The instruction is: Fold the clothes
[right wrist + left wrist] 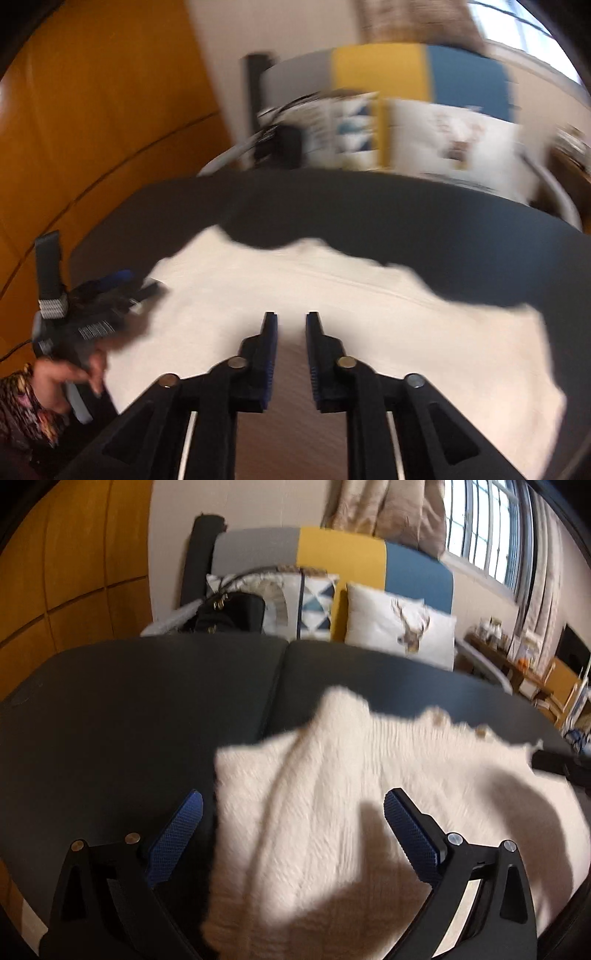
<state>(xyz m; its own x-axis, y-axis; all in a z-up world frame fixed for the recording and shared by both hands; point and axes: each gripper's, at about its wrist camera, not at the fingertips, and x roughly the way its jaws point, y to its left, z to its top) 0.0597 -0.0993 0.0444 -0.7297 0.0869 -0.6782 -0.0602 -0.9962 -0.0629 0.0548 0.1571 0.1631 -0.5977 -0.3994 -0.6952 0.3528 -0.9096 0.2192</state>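
A cream knit sweater point(332, 768) lies rumpled on a dark table point(147, 701). My left gripper point(294, 796) hangs open over the sweater's left edge, its blue pads point(177, 834) wide apart and gripping nothing. In the blurred right wrist view, my right gripper point(291, 317) is over the sweater point(351, 302) with its jaws nearly together and nothing between them. The left gripper point(125, 288) shows at that view's left edge, held by a person's hand point(62, 380). A dark part at the left view's right edge may be the right gripper point(554, 764).
Behind the table point(369, 214) stands a sofa point(340, 550) in grey, yellow and blue, with patterned pillows point(402, 624) and a black bag point(229, 613). Orange wood panels point(74, 561) line the left wall. A window point(487, 528) and cluttered shelves point(524, 664) are at the right.
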